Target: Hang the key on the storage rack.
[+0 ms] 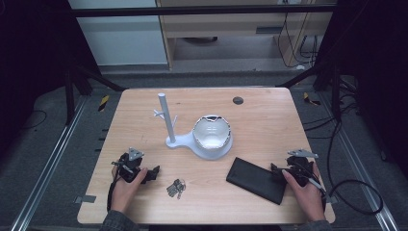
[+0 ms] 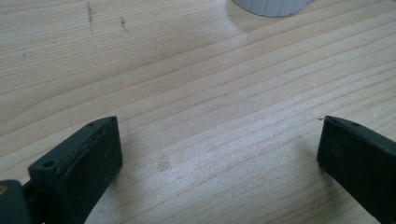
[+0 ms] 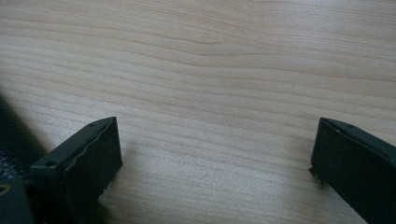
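- The left gripper [image 1: 153, 172] is resting low at the lower left of the high view, its jaws spread wide and pinching nothing; in the left gripper view the two black jaws are standing far apart over bare wood.
- The right gripper [image 1: 275, 169] is sitting at the lower right of the high view, jaws likewise spread with nothing between them; its tips are lying just beside, perhaps touching, the right end of the black wallet [image 1: 256, 180].
- The wallet is lying flat on the table [image 1: 269, 115], slanting from the centre toward the lower right of the frame. A dark textured edge at the far left of the right gripper view is probably this wallet [image 3: 11, 135].
- The bunch of keys [image 1: 176, 187] is lying loose on the wood in the lower middle of the frame, just right of the left gripper and apart from it.
- The white stand [image 1: 169, 126], with its upright post and small pegs, is standing at the centre of the frame, and its bowl-shaped tray [image 1: 212, 134] is sitting to the right of the post; whether the tray holds anything I cannot tell. A curved white edge at the top of the left gripper view is probably the stand's base [image 2: 273, 7].
- Judging from this, the work is only beginning: nothing is being lifted, keys and wallet are both lying loose, and picking up and placing appear to be all ahead.
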{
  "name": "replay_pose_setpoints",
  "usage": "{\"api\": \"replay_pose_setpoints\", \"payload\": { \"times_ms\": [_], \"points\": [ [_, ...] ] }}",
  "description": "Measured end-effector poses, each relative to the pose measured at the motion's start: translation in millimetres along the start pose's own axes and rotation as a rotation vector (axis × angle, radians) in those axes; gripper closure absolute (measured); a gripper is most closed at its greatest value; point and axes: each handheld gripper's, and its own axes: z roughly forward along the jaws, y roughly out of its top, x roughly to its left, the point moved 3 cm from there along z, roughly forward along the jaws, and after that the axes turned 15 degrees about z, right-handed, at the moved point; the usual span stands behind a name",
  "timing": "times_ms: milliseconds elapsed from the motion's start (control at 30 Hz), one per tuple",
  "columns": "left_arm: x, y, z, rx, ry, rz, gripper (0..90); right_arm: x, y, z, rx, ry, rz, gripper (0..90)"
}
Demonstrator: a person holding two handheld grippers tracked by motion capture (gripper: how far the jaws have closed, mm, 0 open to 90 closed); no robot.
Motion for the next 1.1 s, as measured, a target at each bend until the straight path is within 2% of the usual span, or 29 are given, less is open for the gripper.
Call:
{"api": "replay_pose_setpoints", "payload": {
  "times_ms": [433,533,600,633,800,867,900,967,1067,1100],
  "points": [
    [-1.1,-0.8,-1.5,0.001,-0.012,0.01,0.0,-3.3,7.9,7.3,0.006,0.01,-0.016,0.3],
    [-1.4,0.1,-3.6,0.021,-0.023,0.016,0.4,-3.3,8.2,7.7,0.009,0.011,-0.014,0.4],
    [-2.7,3.3,-8.0,0.009,-0.035,0.015,5.1,-3.4,8.1,7.4,0.009,0.009,-0.016,0.6],
    [-4.0,4.8,-9.7,-0.002,-0.038,0.016,4.2,-3.5,8.0,7.4,0.009,0.009,-0.017,0.6],
    [-20.7,11.1,-21.8,-0.036,-0.072,0.077,3.8,-3.5,7.7,7.0,0.005,0.01,-0.016,0.6],
    [-29.4,12.9,-26.2,-0.047,-0.09,0.088,3.7,-3.4,7.6,6.9,0.004,0.011,-0.015,0.6],
    [-29.4,12.9,-26.2,-0.047,-0.09,0.088,3.8,-3.4,7.7,6.9,0.004,0.011,-0.015,0.6],
    [-43.5,17.1,-31.9,-0.076,-0.127,0.121,3.9,-3.7,7.6,6.8,0.005,0.014,-0.017,0.5],
    [-55.7,21.3,-34.5,-0.061,-0.177,0.157,6.4,-4.5,7.5,6.6,0.008,0.017,-0.027,0.5],
    [-55.7,21.3,-34.5,-0.061,-0.177,0.157,6.3,-4.5,7.5,6.6,0.008,0.017,-0.027,0.5]
  ]
}}
